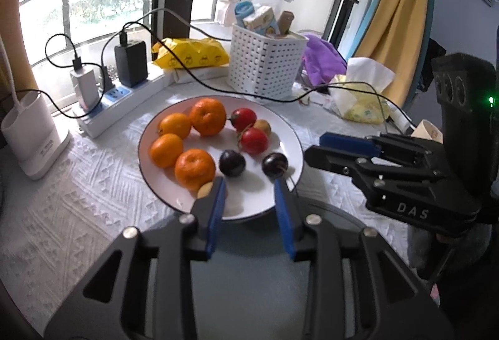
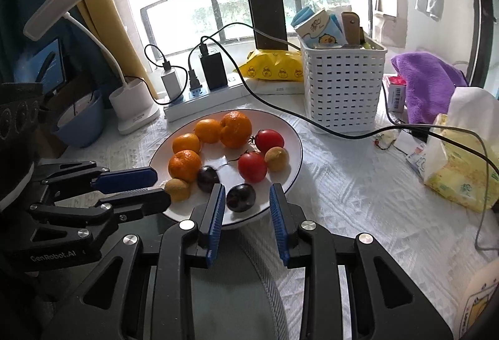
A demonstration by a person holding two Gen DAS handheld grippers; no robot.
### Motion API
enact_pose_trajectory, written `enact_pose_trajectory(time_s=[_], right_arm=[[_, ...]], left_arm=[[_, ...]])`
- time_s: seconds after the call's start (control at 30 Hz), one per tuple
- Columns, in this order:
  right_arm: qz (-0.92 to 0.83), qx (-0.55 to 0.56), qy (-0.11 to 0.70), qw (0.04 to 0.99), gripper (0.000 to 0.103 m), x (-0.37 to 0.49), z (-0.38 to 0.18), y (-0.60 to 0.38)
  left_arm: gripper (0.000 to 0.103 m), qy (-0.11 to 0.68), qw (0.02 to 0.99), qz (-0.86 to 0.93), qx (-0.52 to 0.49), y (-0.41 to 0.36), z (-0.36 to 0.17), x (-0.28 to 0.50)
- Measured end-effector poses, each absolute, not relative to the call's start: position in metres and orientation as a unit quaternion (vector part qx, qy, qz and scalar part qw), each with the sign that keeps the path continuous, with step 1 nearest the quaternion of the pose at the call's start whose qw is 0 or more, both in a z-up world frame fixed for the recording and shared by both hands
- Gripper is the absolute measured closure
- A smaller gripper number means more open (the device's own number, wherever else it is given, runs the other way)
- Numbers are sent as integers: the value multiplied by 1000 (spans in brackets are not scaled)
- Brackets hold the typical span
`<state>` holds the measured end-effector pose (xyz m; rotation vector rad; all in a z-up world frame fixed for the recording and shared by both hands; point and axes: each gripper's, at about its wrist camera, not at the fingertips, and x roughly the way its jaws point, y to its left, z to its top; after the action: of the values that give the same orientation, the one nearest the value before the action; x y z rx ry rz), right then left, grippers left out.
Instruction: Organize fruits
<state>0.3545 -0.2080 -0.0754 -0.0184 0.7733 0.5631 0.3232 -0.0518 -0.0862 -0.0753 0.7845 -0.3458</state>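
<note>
White textured cloth covers the desk (image 1: 78, 190), which stands before a bright window with dark railings. On it lies a round white plate (image 1: 282, 124) with a thin dark rim, and all the fruit sits on this plate. Four oranges (image 1: 208, 116), bright and dimpled, cluster on its left side, the far one the largest. Two glossy red tomatoes (image 1: 254, 140) with dark stems lie right of them, one behind the other. Two small dark plums (image 1: 232, 163), nearly black with a shine on top, rest side by side toward the near edge. A small tan fruit (image 1: 262, 126) sits just beside the tomatoes on the far right, and a second tan fruit (image 2: 177, 188) lies at the near left, touching the nearest orange.

Behind the plate stand a white power strip (image 1: 124, 103) with chargers plugged in, a yellow packet (image 1: 191, 53) and a white perforated basket (image 1: 265, 62); a black cable (image 1: 218, 87) trails across the cloth.

Left gripper (image 1: 249, 184) hovers over the plate's near edge, its blue fingers (image 1: 218, 199) spread apart with nothing between them. Right gripper (image 2: 248, 191) hangs beside it, its fingers also parted and empty, framing one plum from above without touching it.
</note>
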Motion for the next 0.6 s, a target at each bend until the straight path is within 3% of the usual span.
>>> enact_pose_trajectory(time_s=[0.6], right_arm=[[269,-10,365,891,72,309,-69,-206]], left_arm=[[68,364,922,-131,-20,-35,-80,269]])
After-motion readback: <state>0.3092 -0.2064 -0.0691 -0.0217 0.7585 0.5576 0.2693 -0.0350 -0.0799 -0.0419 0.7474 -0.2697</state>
